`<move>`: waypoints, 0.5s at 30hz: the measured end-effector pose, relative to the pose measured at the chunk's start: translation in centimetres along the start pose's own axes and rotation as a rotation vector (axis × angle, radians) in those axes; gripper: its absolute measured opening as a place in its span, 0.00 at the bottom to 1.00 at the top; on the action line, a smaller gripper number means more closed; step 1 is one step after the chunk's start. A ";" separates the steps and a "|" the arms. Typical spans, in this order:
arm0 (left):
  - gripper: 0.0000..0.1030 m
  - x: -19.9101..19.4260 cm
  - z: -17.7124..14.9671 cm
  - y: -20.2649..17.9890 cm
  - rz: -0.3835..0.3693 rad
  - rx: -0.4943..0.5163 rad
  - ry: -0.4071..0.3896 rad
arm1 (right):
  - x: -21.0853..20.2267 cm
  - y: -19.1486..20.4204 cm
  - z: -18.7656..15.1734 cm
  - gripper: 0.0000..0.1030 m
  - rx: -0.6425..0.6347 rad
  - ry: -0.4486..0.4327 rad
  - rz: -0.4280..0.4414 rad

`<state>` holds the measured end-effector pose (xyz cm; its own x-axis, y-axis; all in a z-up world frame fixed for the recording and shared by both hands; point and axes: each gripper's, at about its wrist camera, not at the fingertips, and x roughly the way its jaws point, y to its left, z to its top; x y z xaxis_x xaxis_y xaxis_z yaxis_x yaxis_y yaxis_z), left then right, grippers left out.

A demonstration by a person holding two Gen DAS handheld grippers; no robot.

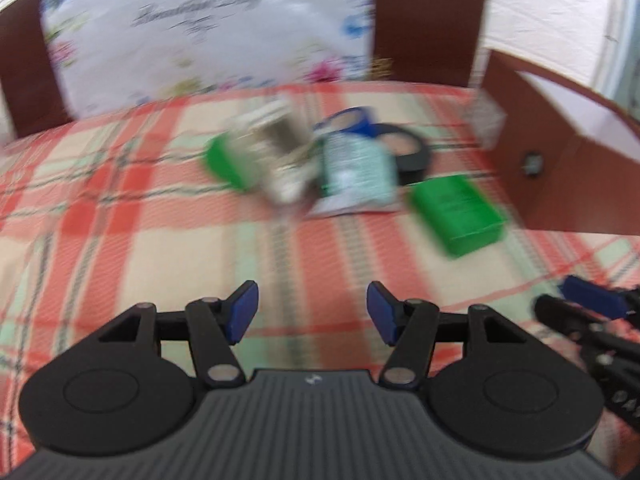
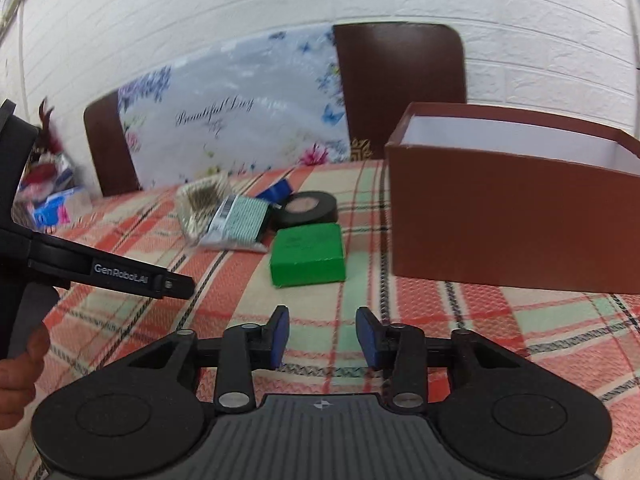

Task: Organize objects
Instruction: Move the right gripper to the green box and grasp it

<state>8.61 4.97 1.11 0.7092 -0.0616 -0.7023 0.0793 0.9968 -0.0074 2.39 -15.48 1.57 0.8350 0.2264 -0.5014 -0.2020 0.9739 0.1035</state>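
A pile of small objects lies mid-table on the checked cloth: a green box [image 2: 307, 254], a black tape roll [image 2: 306, 209], a blue tape roll [image 2: 277, 191], a pale green packet [image 2: 240, 222] and a clear box of pins [image 2: 204, 204]. The same green box [image 1: 458, 214], packet [image 1: 356, 172] and a green-capped clear container [image 1: 256, 156] show blurred in the left wrist view. A brown open box [image 2: 512, 220] with a white inside stands to the right. My left gripper [image 1: 312, 312] is open and empty, short of the pile. My right gripper [image 2: 322, 336] is open and empty, in front of the green box.
Two brown chair backs [image 2: 400, 80] stand behind the table with a flowered sheet [image 2: 232, 120] between them. Packets and clutter [image 2: 52, 196] lie at the far left. A white brick wall is behind. The left gripper's arm [image 2: 112, 272] crosses the right view's left side.
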 end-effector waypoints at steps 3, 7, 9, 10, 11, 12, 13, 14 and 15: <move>0.64 0.3 -0.2 2.2 0.046 -0.047 -0.006 | 0.5 0.7 0.1 0.44 -0.043 0.014 -0.015; 0.69 0.9 -0.4 4.1 0.085 -0.095 -0.028 | 2.6 1.6 1.3 0.49 -0.068 0.031 -0.040; 0.72 0.9 -0.6 4.4 0.104 -0.102 -0.040 | 3.6 1.9 1.8 0.53 -0.087 0.028 -0.051; 0.74 1.0 -0.7 4.5 0.113 -0.103 -0.047 | 4.1 2.1 2.0 0.57 -0.098 0.026 -0.058; 0.75 1.1 -0.8 4.6 0.119 -0.101 -0.052 | 4.5 2.2 2.2 0.57 -0.110 0.025 -0.066; 0.76 1.1 -0.8 4.6 0.122 -0.099 -0.058 | 4.9 2.4 2.3 0.58 -0.117 0.028 -0.072; 0.77 1.1 -0.9 4.7 0.124 -0.097 -0.062 | 5.3 2.6 2.4 0.60 -0.122 0.033 -0.079; 0.78 1.2 -1.0 4.8 0.125 -0.097 -0.066 | 5.6 2.7 2.5 0.61 -0.126 0.036 -0.086; 0.79 1.2 -1.1 4.8 0.126 -0.097 -0.068 | 5.9 2.8 2.6 0.64 -0.131 0.040 -0.089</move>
<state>9.10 9.75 -0.51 0.7554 0.0645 -0.6520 -0.0793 0.9968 0.0067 8.03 -11.34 1.12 0.8320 0.1356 -0.5379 -0.1949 0.9793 -0.0546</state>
